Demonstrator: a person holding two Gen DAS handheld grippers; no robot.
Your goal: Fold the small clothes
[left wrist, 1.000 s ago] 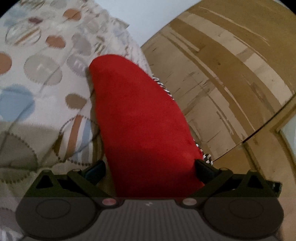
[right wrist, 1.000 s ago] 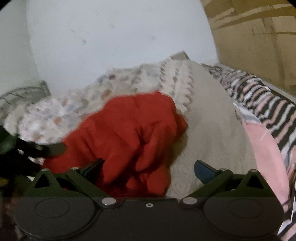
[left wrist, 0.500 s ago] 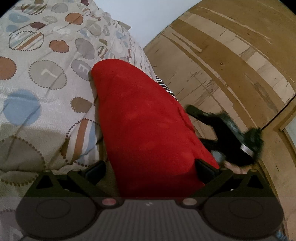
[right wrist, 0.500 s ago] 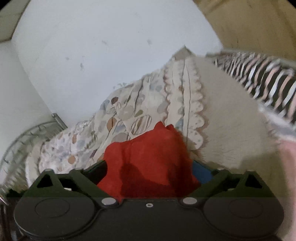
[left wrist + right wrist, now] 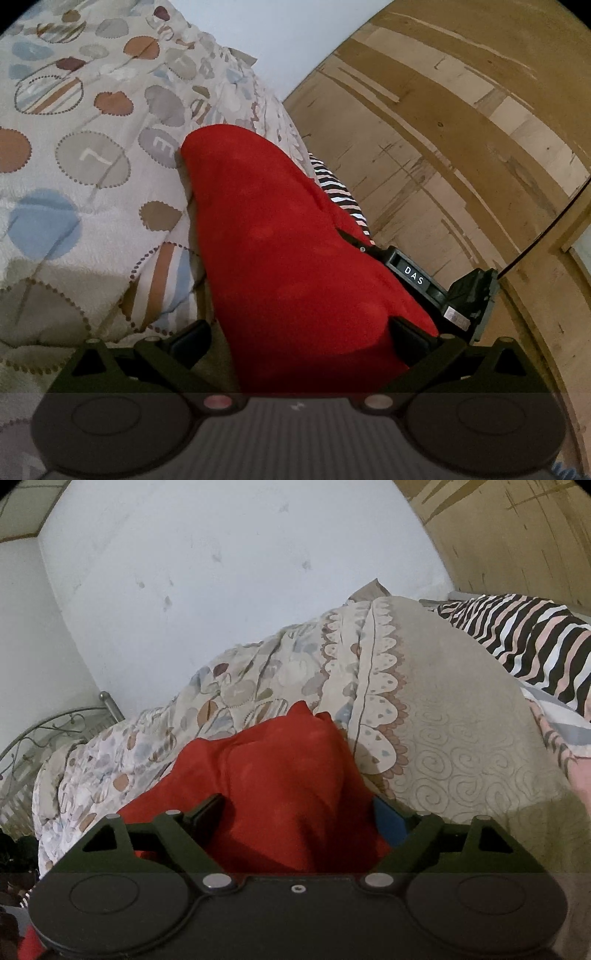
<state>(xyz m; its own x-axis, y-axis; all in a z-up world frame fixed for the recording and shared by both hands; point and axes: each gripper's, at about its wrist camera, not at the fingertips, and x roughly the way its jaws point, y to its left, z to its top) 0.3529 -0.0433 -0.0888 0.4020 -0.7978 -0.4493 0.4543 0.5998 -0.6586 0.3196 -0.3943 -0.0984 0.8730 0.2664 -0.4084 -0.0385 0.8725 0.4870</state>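
Red garment (image 5: 295,258) between both open jaws, right gripper (image 5: 436,291) now closer alongside.

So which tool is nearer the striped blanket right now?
Right. The right tool looks to be at the red garment's far edge, just beside the striped blanket. The left tool has the garment's width between it and the stripes.

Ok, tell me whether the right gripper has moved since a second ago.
Yes. The right gripper has advanced toward the quilt and onto the red cloth, which now sits between its open fingers.
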